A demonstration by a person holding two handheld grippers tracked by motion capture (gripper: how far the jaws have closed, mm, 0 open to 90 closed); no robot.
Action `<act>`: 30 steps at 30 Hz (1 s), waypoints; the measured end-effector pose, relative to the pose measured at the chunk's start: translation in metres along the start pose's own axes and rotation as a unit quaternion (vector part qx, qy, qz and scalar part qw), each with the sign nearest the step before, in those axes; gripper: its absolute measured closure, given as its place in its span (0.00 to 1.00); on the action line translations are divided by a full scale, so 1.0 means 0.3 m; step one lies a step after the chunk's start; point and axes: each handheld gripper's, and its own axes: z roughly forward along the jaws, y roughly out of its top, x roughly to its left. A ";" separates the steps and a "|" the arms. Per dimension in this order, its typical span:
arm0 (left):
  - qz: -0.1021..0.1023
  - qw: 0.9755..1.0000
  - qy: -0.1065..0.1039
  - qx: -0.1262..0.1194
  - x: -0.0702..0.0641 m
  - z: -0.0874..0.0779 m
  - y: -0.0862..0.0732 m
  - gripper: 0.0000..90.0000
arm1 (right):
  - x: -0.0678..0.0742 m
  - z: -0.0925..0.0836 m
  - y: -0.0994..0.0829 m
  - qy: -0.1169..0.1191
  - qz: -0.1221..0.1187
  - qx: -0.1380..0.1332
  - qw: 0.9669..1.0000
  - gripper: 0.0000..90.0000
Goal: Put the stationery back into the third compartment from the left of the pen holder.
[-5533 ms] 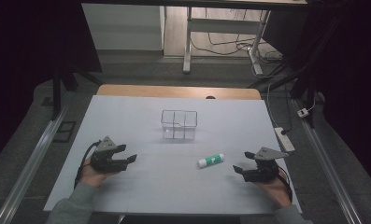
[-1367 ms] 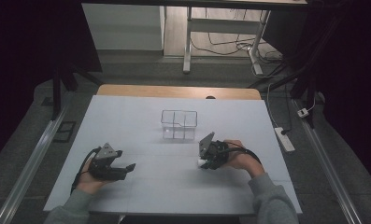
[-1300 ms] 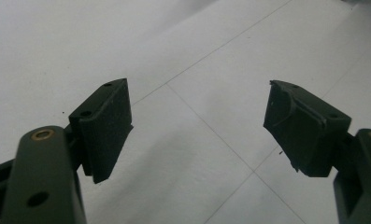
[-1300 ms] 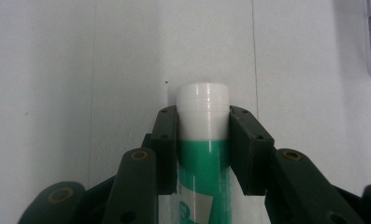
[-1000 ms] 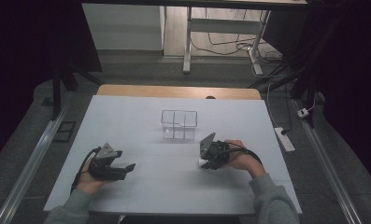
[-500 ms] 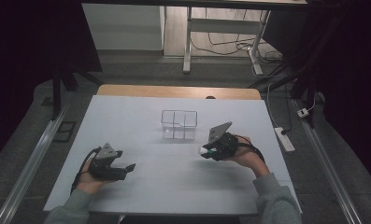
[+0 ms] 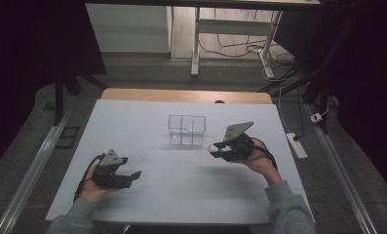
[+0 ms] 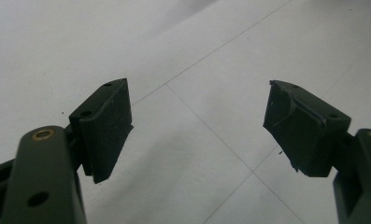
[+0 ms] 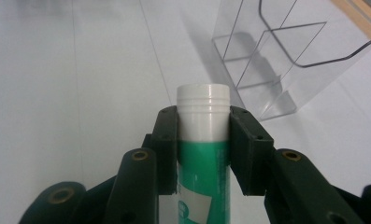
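Gripping: your right gripper (image 9: 203,126) has its two black jaws pressed against the sides of the glue stick (image 9: 203,154), one on each side just below the cap.
Glue stick: green body with a white cap (image 9: 203,105); in the right gripper view it stands lengthwise between the jaws, cap end projecting past the jaw tips toward the top of the frame.
Position, high view: your right gripper (image 7: 219,150) sits right of centre, raised off the white table (image 7: 181,195), with the white cap end (image 7: 213,147) pointing left.
Nearest object: clear organiser (image 7: 186,129), a transparent box with inner dividers, stands at the centre of the high view, just left of and above the cap end; cap and box are near but apart.
Organiser, right gripper view: clear organiser (image 9: 286,56) fills the upper right, tilted in the frame, compartments visible through its walls.
Left gripper: your left gripper (image 8: 197,135) has its jaws spread wide with bare table between them.
Left gripper, high view: your left gripper (image 7: 132,176) rests low at the lower left of the frame, well apart from the organiser.
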 end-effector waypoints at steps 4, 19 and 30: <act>-0.002 1.000 -0.003 -0.003 0.000 -0.002 0.001 0.26 | 0.000 -0.012 0.003 -0.006 0.001 -0.009 1.000 0.72; -0.001 1.000 0.000 0.000 0.001 0.001 0.000 0.26 | -0.002 -0.049 0.009 -0.042 0.006 -0.053 0.998 0.72; -0.001 1.000 0.000 0.001 0.000 0.002 0.000 0.26 | -0.001 -0.070 0.014 -0.056 0.010 -0.077 0.995 0.72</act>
